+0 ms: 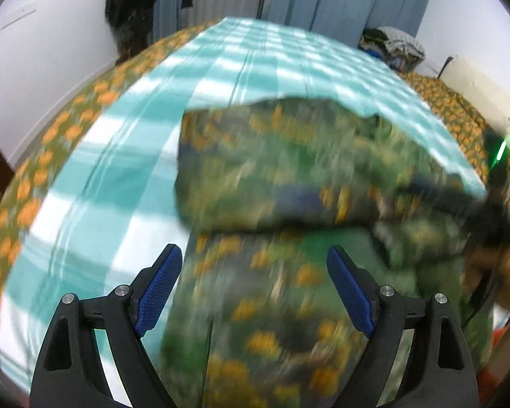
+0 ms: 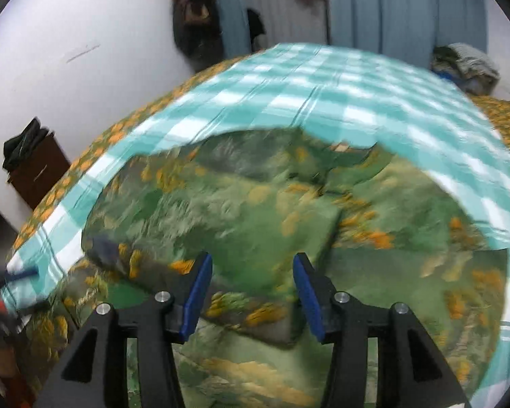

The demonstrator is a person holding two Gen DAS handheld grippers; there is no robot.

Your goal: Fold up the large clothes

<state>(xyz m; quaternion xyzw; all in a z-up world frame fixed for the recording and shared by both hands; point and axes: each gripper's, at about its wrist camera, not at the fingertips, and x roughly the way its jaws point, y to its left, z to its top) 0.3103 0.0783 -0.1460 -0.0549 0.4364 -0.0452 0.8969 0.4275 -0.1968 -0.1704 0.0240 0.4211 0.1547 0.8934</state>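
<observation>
A large green garment with orange and yellow flower print (image 1: 289, 176) lies partly folded on a teal and white checked sheet (image 1: 125, 142). It also fills the middle of the right wrist view (image 2: 255, 210), over the sheet (image 2: 323, 81). My left gripper (image 1: 255, 289) is open and empty above the garment's near part, its blue pads (image 1: 158, 292) wide apart. My right gripper (image 2: 251, 292) is open and empty above a folded edge of the garment. The right gripper shows blurred at the right edge of the left wrist view (image 1: 493, 210). Both views are motion-blurred.
The bed carries an orange-flowered cover (image 1: 51, 142) under the sheet. A white wall runs along the left (image 2: 68, 51). A dark brown cabinet (image 2: 37, 170) stands by it. Blue curtains (image 2: 408, 6) and a clothes pile (image 2: 465, 64) are at the far end.
</observation>
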